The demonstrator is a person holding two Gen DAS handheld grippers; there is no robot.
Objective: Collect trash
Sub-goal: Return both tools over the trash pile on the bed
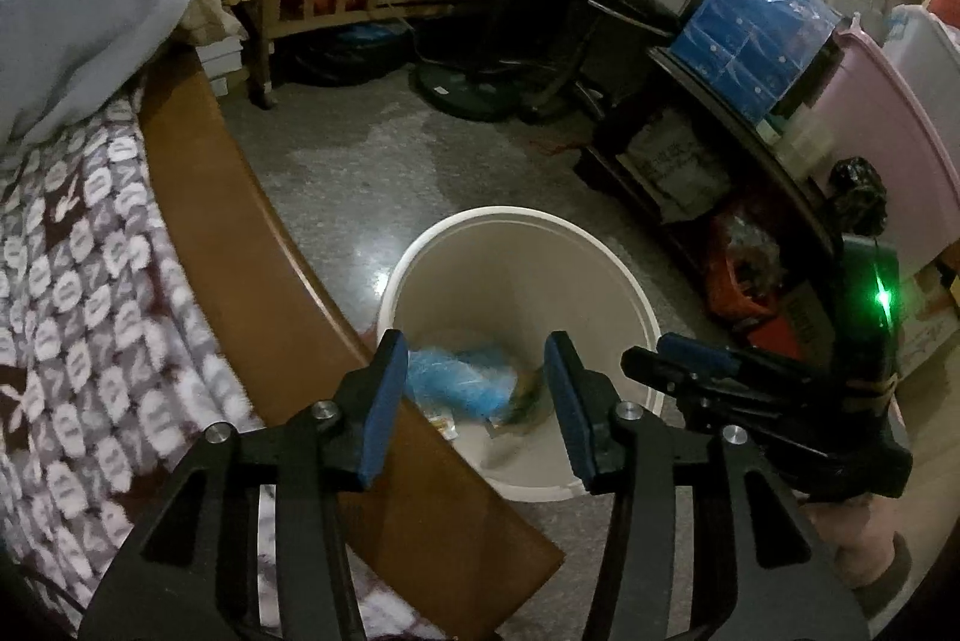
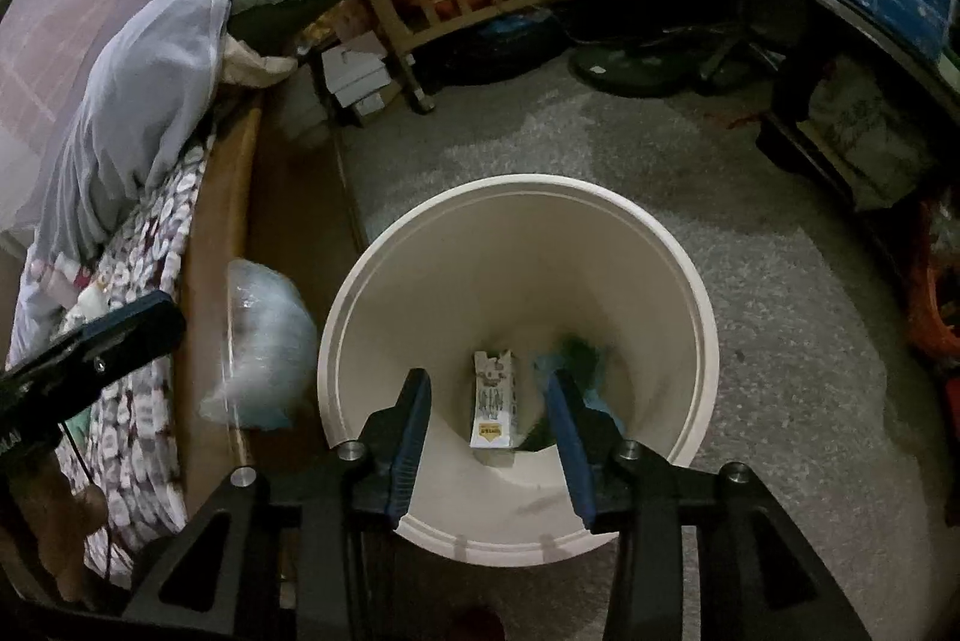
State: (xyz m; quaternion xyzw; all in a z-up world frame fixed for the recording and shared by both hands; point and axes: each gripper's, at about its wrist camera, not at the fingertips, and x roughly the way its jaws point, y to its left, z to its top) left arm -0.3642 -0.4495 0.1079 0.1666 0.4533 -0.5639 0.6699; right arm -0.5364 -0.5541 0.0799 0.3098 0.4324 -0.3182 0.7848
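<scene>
Below the right gripper point(image 2: 489, 437), whose jaws stand spread and empty, a small carton point(image 2: 495, 401) lies in the white bin point(image 2: 690, 281), long axis running away from the jaws. Left gripper point(image 1: 474, 401) is likewise spread and empty, a blurred blue bag point(image 1: 462, 380) between it and the bin's mouth.

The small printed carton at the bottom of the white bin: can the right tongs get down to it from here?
Probably yes. The right tongs hang open right over the round white plastic bin, and the small printed carton lies uncovered, crumpled blue-green plastic wrap only beside it.
</scene>
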